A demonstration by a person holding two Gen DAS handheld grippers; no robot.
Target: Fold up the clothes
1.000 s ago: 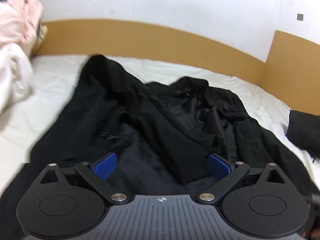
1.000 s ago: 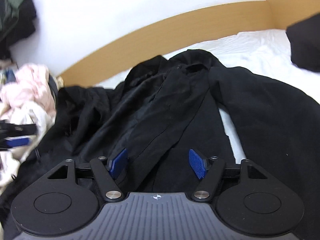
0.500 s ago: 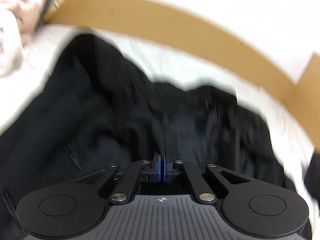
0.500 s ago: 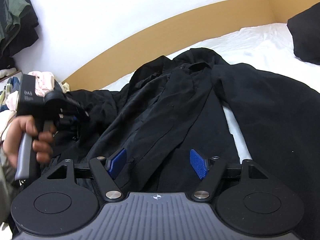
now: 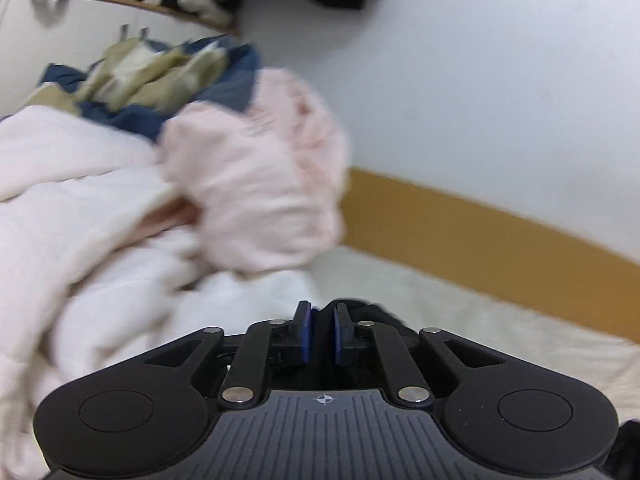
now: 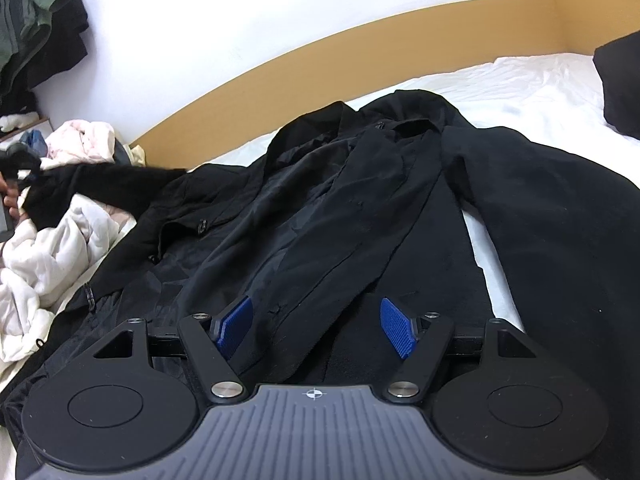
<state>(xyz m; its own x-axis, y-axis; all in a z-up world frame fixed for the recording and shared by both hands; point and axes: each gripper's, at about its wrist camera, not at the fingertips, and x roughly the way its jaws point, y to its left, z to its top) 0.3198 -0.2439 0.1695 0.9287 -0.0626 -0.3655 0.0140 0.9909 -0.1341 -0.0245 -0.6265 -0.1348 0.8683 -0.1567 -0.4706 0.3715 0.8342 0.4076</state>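
Bed [image 6: 520, 80]: white sheet, wrinkled; a hard tug on the cloth could drag the sheet into more creases under the fold.
Coat [image 6: 360, 208]: black, lies open and rumpled across the middle of the bed, collar toward the wooden rail [image 6: 280, 64]. Nothing pins it, so a pull from one side may slide the whole coat sideways instead of spreading it.
Pile [image 5: 100, 220]: loose white and pink clothes just beside the coat on the left. The coat's edge already touches it, and the drawn-out cloth may snag or drag a piece along.
Sleeve [image 6: 108, 188]: stretched out to the left, off the bed and above the pile, its end at the left gripper. If it drops there it lands on the pile, not flat.
Left gripper [image 5: 321, 320]: fingers narrow, with a thin slit between the pads; the jaws have just eased apart a little. Its own view shows no cloth in the slit, only dark cloth just past the tips, while the right view shows the sleeve held taut, so the hold looks slight and may slip.
Right gripper [image 6: 316, 320]: fingers wide, empty, low over the coat's hem, so it cannot anchor the coat.
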